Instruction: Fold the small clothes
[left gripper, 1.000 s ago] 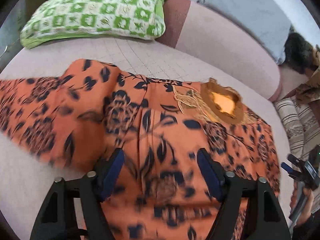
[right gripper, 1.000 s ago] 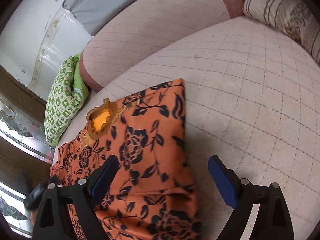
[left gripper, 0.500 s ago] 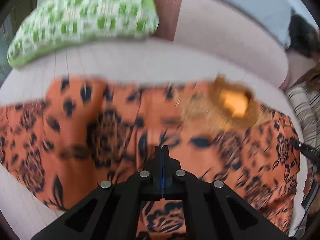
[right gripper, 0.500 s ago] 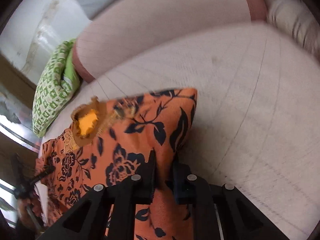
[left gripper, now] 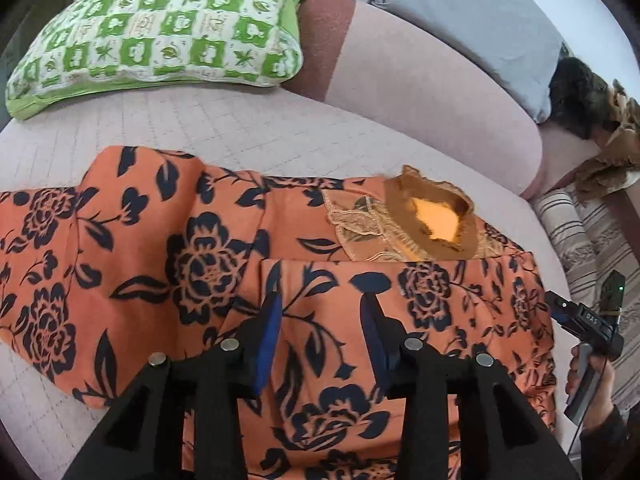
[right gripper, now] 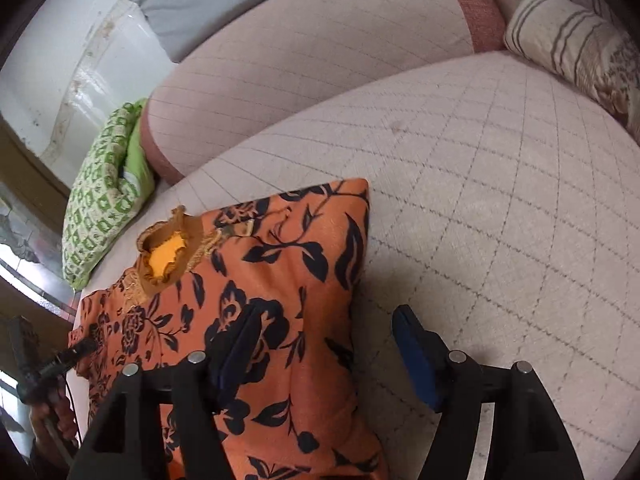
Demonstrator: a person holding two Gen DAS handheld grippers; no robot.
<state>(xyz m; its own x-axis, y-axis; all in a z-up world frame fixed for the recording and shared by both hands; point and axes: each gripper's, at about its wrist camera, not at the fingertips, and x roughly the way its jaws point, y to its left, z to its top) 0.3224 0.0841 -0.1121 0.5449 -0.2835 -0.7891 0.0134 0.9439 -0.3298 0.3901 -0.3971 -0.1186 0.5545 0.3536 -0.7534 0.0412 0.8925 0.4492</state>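
Orange floral garment (left gripper: 192,264) lies flat on the quilted pink sofa seat (left gripper: 224,128), its brown collar (left gripper: 432,216) toward the backrest, one side folded over the middle. Left gripper (left gripper: 320,332) hovers above that fold, jaws just reopened and parted — nothing pinched. Right gripper (right gripper: 328,344) straddles the garment's right edge, jaws also just reopened, spread wide — cloth below them, not clamped.

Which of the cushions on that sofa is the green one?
The checked green and white pillow at the far left end. The grey cushion leans on the backrest; the striped beige one lies right.
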